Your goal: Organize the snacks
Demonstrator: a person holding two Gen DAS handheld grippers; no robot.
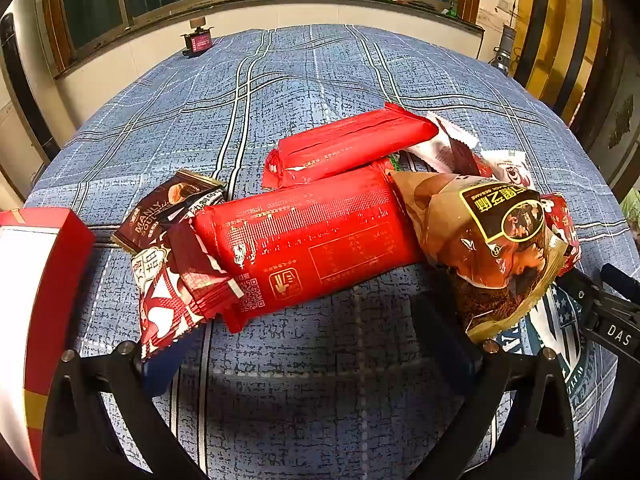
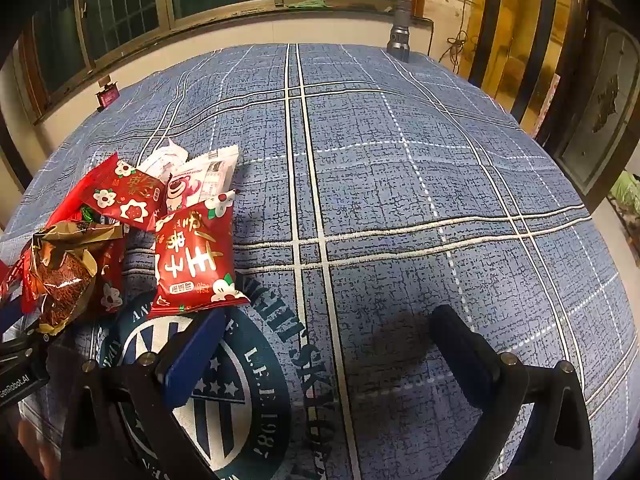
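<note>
Both claws gape wide over the blue plaid cloth-covered surface, nothing between their fingers. The left claw hangs just before a heap of snacks: a large red foil pack overlaps a second long red pack and hides most of the small wrappers beneath. A brown sesame-cake bag leans at the heap's right. A red-and-white box is cut off at the left edge. The right claw stands beside a small red flowered sachet; its left finger nearly touches it.
</note>
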